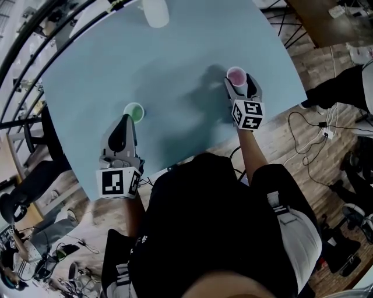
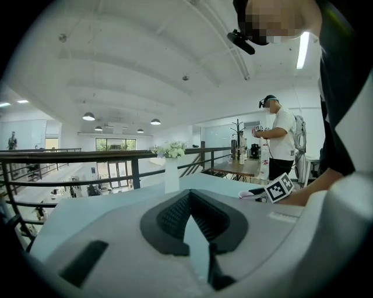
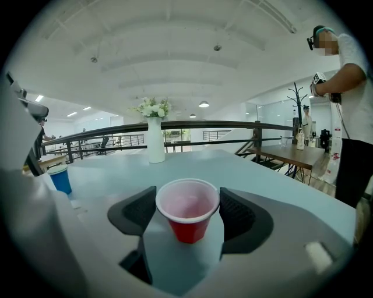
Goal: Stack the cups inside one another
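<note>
- The red cup (image 3: 187, 224) is standing upright, mouth up, on the bench (image 1: 175, 52), close to the near edge and toward its right corner.
- The right tongs (image 1: 239, 85) are standing wide apart with the red cup sitting between them. The pads are lying right beside the rim on both sides, and the rim is showing round with no squeeze evident.
- The blue cup (image 1: 134, 112) is standing upright by the near edge toward the left, well apart from the red cup and just ahead of the left tongs (image 2: 189, 201).
- The left tongs are resting together, tips meeting, with nothing between them.
- A white vase (image 1: 155, 11) is sitting at the far edge, well away from both cups.
- Neither cup is sitting inside the other, so I am judging the stacking not yet begun.
- Handling, as a judgement: these are looking like thin plastic cups. I am expecting them to be very light, with springy walls buckling under a hard pinch and slipping on smooth pads.
- Hold point, as a judgement: I am favouring the upper wall just under the rolled rim, where the cup is likely stiffest, with light pressure and the cup kept upright.
</note>
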`<action>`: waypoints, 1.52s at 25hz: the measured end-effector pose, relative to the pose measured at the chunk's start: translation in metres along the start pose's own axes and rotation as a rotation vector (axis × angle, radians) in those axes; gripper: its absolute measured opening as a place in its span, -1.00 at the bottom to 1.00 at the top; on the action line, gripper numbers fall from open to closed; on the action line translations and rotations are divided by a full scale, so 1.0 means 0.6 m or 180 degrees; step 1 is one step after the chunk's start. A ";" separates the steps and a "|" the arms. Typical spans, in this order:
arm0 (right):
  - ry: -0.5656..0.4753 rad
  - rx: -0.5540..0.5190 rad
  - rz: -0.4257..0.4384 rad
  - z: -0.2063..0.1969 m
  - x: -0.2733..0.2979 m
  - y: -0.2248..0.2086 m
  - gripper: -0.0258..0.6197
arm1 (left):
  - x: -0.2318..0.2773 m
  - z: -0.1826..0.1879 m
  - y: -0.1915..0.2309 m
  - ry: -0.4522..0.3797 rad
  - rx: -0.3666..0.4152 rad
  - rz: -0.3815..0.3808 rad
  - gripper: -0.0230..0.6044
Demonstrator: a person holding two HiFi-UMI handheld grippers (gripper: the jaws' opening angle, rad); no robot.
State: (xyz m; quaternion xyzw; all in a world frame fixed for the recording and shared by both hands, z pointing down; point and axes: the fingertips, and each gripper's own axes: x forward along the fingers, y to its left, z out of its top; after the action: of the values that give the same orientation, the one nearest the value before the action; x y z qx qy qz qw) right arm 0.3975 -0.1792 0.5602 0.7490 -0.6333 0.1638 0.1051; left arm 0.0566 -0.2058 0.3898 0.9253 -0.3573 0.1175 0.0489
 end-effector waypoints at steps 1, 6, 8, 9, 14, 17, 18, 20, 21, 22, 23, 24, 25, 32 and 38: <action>-0.0003 -0.0006 0.0010 0.000 0.000 0.001 0.11 | 0.000 0.001 -0.001 0.0014 0.0004 0.0007 -0.98; -0.0026 -0.0033 0.0069 0.006 -0.003 0.013 0.11 | -0.010 0.000 0.001 0.0040 -0.0002 0.0032 -0.98; -0.0037 -0.0041 0.0101 0.009 -0.003 0.018 0.11 | -0.015 -0.003 0.002 0.0040 -0.0012 0.0052 -0.98; -0.0045 -0.0046 0.0122 0.010 -0.004 0.021 0.11 | -0.017 -0.003 0.002 0.0030 -0.0010 0.0062 -0.98; -0.0112 -0.0072 0.0252 0.024 -0.011 0.049 0.11 | -0.030 0.001 0.003 -0.0013 0.0007 0.0098 -0.98; -0.0156 -0.0088 0.0327 0.036 -0.017 0.068 0.11 | -0.040 0.002 0.005 -0.0039 -0.0016 0.0125 -0.98; -0.0172 -0.0091 0.0353 0.040 -0.019 0.075 0.11 | -0.045 0.002 0.007 -0.0042 -0.0019 0.0133 -0.98; -0.0201 -0.0098 0.0407 0.047 -0.024 0.089 0.11 | -0.053 0.002 0.009 -0.0048 -0.0023 0.0152 -0.98; -0.0213 -0.0103 0.0436 0.051 -0.025 0.096 0.11 | -0.056 0.003 0.010 -0.0059 -0.0025 0.0164 -0.98; -0.0225 -0.0109 0.0467 0.055 -0.026 0.102 0.12 | -0.059 0.004 0.012 -0.0072 -0.0026 0.0176 -0.98; -0.0238 -0.0115 0.0500 0.059 -0.026 0.109 0.11 | -0.062 0.004 0.014 -0.0083 -0.0027 0.0187 -0.98; -0.0253 -0.0121 0.0533 0.064 -0.027 0.118 0.11 | -0.066 0.004 0.017 -0.0090 -0.0030 0.0200 -0.98; -0.0268 -0.0129 0.0569 0.069 -0.027 0.127 0.11 | -0.070 0.003 0.021 -0.0094 -0.0038 0.0215 -0.98; -0.0372 -0.0223 0.0871 0.097 -0.032 0.201 0.11 | -0.098 0.000 0.044 -0.0178 -0.0111 0.0328 -0.98; -0.0444 -0.0273 0.1183 0.123 -0.034 0.271 0.12 | -0.125 -0.007 0.068 -0.0187 -0.0147 0.0454 -0.98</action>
State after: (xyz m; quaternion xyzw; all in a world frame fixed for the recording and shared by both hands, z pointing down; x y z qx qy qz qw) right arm 0.2430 -0.2162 0.4763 0.6236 -0.7728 0.1010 0.0607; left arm -0.0250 -0.1865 0.3752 0.8991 -0.4263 0.0851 0.0512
